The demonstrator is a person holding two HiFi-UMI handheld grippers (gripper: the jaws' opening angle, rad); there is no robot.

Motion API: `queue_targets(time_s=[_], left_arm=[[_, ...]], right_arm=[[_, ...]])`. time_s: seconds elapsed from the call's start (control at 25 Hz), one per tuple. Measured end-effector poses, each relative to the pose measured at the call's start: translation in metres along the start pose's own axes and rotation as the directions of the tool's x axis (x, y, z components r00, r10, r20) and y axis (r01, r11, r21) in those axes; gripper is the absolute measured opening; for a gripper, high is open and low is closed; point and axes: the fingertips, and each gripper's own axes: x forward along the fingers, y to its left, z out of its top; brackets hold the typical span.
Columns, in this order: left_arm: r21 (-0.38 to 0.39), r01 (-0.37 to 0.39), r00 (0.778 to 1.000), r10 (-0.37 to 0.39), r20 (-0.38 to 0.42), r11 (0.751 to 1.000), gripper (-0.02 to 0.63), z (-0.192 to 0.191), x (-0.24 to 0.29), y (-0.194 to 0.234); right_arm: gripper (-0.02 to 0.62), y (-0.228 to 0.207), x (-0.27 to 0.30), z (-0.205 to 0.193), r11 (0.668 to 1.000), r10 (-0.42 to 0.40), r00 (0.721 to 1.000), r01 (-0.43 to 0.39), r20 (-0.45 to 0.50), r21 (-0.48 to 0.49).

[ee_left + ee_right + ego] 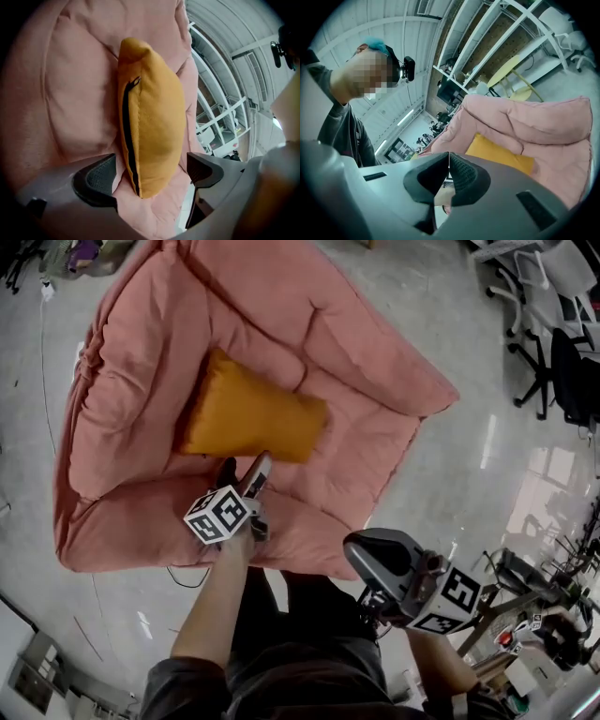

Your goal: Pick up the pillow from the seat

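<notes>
- My left tongs stand wide apart, with the orange pillow's lower end between them, not squeezed.
- The pillow lies on the pink seat.
- My right tongs are pressed together, empty.

Your pillow is plump, rectangular and orange, with a dark zip running along one edge. It lies in the hollow of the seat, a big, soft, pink quilted cushion chair. One long side rests against the seat's padded back.
</notes>
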Motion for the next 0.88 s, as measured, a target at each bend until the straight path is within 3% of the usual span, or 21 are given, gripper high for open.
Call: queue_targets(time_s=[0.36,0.6,0.88], left_arm=[[-0.002,0.130,0.990,-0.129,0.053,0.992,0.472,0.012,0.063,0.002],[-0.001,0.165,0.985,-0.165,0.047,0.986,0.313,0.014,0.058,-0.008],[0.092,0.238,0.970,-0.241,0.022,0.967,0.287,0.046,0.022,-0.055]], right_arm=[[0.017,-0.041,0.013,-0.026,0.997,-0.042,0.997,0.046,-0.058,0.063],[0.017,-0.039,0.019,-0.016,0.997,-0.053,0.998,0.056,-0.043,0.058],[0.017,-0.012,0.018,0.018,0.998,-0.063,0.998,0.063,0.031,0.004]])
